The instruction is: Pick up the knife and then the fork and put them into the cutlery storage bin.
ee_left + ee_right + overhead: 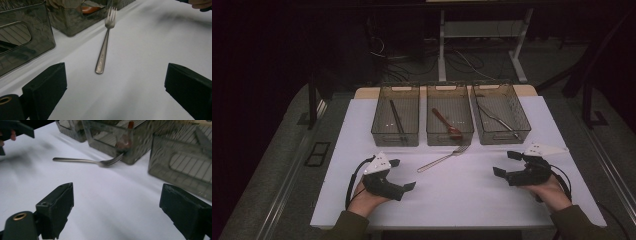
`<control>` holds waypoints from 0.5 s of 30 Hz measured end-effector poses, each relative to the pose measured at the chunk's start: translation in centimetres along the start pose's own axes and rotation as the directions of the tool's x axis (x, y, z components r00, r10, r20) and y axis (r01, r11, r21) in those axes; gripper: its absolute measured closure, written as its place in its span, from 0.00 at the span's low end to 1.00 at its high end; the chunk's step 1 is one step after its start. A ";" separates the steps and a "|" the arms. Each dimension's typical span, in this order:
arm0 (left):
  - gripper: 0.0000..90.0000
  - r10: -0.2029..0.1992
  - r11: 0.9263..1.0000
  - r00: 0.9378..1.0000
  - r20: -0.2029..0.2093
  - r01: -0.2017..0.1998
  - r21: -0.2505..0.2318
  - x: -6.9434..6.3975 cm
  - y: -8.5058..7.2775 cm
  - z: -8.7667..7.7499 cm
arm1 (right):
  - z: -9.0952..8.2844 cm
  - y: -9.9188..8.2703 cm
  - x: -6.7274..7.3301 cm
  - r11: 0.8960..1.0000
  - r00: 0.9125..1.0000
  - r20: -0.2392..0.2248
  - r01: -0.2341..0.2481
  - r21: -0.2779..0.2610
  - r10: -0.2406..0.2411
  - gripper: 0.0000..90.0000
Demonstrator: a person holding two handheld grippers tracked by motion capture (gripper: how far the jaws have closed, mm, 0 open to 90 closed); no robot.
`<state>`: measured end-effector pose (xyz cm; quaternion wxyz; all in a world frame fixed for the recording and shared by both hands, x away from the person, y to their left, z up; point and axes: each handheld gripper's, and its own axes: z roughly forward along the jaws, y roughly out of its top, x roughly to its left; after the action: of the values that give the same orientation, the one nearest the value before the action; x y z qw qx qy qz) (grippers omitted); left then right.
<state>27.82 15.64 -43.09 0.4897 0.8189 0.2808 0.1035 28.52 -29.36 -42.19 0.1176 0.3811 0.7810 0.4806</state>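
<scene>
A metal fork [443,158] lies on the white table [462,195], tines close to the middle bin [449,138]. My left gripper [403,174] rests open at the left, its jaws wide apart with nothing between them. The fork [103,50] lies ahead of my left gripper [115,87], handle end nearest. At the right, my right gripper [503,163] is open and empty too. From my right gripper [117,207] the fork [85,160] lies crosswise farther off.
Three clear bins stand in a row at the back: the left bin [394,137] holds dark sticks, the middle one a brown wooden spoon [446,122], the right bin [504,137] a metal utensil [497,119]. The table's front edge is near the person's hands.
</scene>
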 end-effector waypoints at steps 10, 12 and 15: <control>0.28 0.018 0.999 1.000 0.007 -0.018 0.032 0.1 1.9 1.1 | -0.7 -2.6 0.6 0.999 0.998 0.062 -0.017 0.038 0.015 0.13; 0.37 0.022 0.999 1.000 0.004 -0.022 0.036 0.2 2.4 1.6 | -0.9 -2.7 0.7 0.999 0.998 0.068 -0.013 0.032 0.011 0.13; 0.51 0.029 0.998 1.000 0.011 -0.030 0.047 0.4 3.2 2.7 | -0.9 -2.7 0.7 0.999 0.998 0.066 -0.008 0.031 0.006 0.13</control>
<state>30.49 12.72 -41.71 0.4702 0.8347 0.2686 0.1000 26.25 -30.15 -43.87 0.1355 0.4013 0.7828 0.4559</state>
